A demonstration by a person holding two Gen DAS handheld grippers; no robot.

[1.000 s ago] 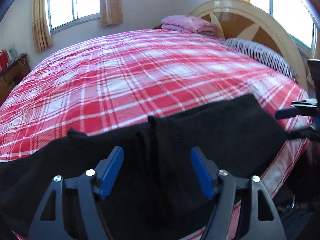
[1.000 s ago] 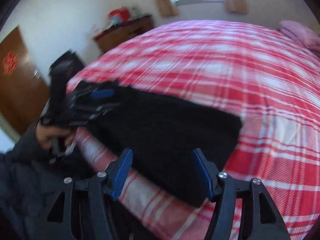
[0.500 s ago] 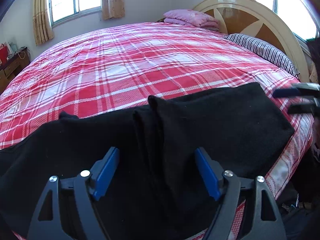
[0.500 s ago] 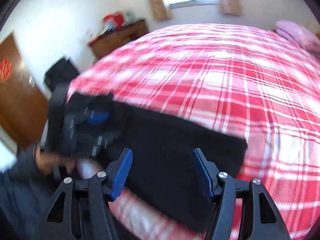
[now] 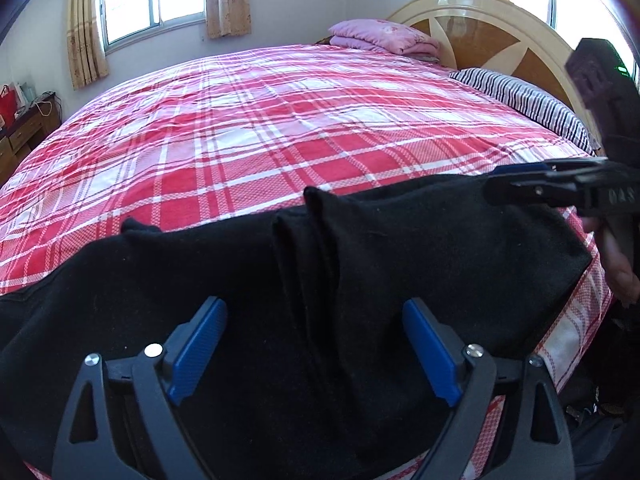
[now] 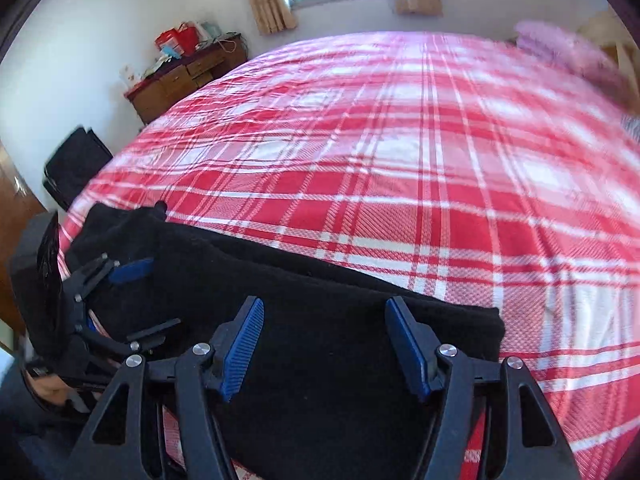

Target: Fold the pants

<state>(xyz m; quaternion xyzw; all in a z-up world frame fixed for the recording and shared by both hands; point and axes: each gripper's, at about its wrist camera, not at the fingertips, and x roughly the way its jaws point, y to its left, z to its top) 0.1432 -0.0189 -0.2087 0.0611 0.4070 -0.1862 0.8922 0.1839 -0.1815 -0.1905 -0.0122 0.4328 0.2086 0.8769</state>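
Left wrist view is showing the left gripper hovering over the black pants with jaws spread wide, gripping nothing. The right gripper is likewise gaping empty above the pants, which are lying along the near edge of the bed. The soft, fuzzy, bunched fabric is overhanging that edge; a careless tug risks sliding it off. Beyond, the plaid sheet is stretching, lightly creased.
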